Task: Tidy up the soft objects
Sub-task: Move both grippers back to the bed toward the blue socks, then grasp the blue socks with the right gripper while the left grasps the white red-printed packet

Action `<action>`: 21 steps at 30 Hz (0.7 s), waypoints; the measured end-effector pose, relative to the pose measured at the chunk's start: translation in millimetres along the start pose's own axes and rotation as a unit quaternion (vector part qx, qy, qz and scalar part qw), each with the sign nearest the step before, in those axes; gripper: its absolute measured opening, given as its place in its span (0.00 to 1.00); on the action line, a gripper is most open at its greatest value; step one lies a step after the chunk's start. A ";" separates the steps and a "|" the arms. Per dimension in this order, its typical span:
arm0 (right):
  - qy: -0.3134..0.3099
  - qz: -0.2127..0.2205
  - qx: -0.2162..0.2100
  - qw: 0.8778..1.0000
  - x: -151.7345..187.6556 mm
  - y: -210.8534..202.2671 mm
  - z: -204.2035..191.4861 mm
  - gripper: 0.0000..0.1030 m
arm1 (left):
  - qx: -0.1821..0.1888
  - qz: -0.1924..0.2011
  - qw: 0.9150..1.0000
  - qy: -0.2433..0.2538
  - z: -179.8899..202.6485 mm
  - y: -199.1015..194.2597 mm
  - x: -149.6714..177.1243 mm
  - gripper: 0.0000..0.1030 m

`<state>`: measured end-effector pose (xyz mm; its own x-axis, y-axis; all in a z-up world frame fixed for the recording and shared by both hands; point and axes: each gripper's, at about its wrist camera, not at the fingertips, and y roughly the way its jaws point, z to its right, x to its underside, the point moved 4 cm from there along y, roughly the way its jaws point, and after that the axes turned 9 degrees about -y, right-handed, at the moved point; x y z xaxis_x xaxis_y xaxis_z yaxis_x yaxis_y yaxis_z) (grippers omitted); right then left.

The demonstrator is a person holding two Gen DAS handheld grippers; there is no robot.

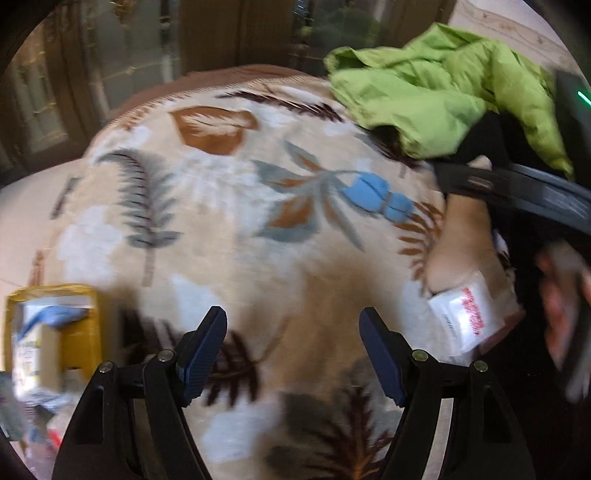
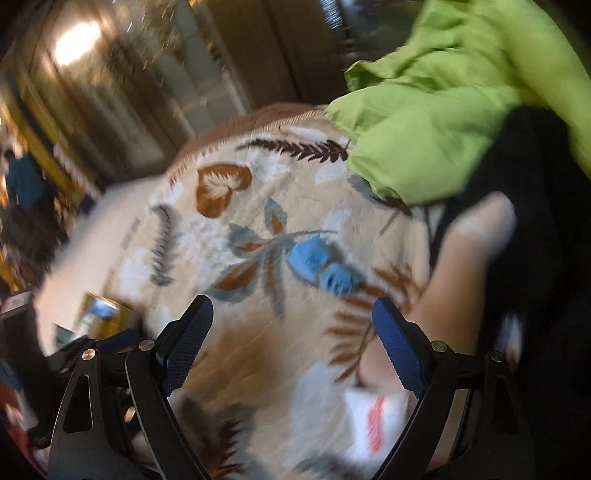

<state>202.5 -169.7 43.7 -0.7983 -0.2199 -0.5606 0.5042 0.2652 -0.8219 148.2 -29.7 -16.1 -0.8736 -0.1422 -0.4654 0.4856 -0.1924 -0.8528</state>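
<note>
A crumpled lime-green fabric garment (image 1: 443,92) lies at the upper right of the frame, on a cream plush blanket printed with brown, grey and blue leaves (image 1: 236,206) that covers a bed. A white packet with red lettering (image 1: 465,314) sits at the right. The left tool (image 1: 293,350) and right tool (image 2: 293,339) hover wide open, holding nothing. Dark wooden panelled doors (image 1: 229,33) fill the blurred room behind.
</note>
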 end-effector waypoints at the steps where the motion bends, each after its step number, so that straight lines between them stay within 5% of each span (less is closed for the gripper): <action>1: -0.021 -0.016 0.006 1.000 -6.5 14.0 2.4 0.86 | 0.003 -0.002 1.000 0.005 4.3 2.5 1.3 0.72; 7: -0.126 -0.095 0.049 0.986 -16.9 86.8 4.4 0.86 | 0.015 -0.021 0.999 0.023 15.8 15.6 5.8 0.72; 11: -0.155 -0.111 0.077 0.979 -17.2 118.0 3.4 0.85 | 0.012 -0.025 0.999 0.024 11.9 23.7 2.2 0.72; 12: -0.157 -0.113 0.081 0.978 -17.1 122.4 3.2 0.75 | 0.011 -0.026 0.999 0.022 10.9 25.3 1.7 0.72; 13: -0.153 -0.118 0.072 0.978 -16.0 126.7 3.2 0.50 | 0.011 -0.028 0.999 0.021 10.0 27.2 1.3 0.72; 16: -0.131 -0.114 0.046 0.984 -16.7 128.7 4.1 0.25 | 0.013 -0.031 0.999 0.020 8.8 33.6 0.4 0.72; 21: -0.112 -0.093 0.024 0.989 -17.4 106.1 11.1 0.25 | 0.066 -0.036 0.996 0.052 27.1 41.3 -1.8 0.72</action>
<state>273.5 -148.2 -34.9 -0.7890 -0.4642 -0.4025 0.3743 0.1563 -0.9140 170.7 -63.7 -44.0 -0.9018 -0.0233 -0.4314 0.4149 -0.3255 -0.8496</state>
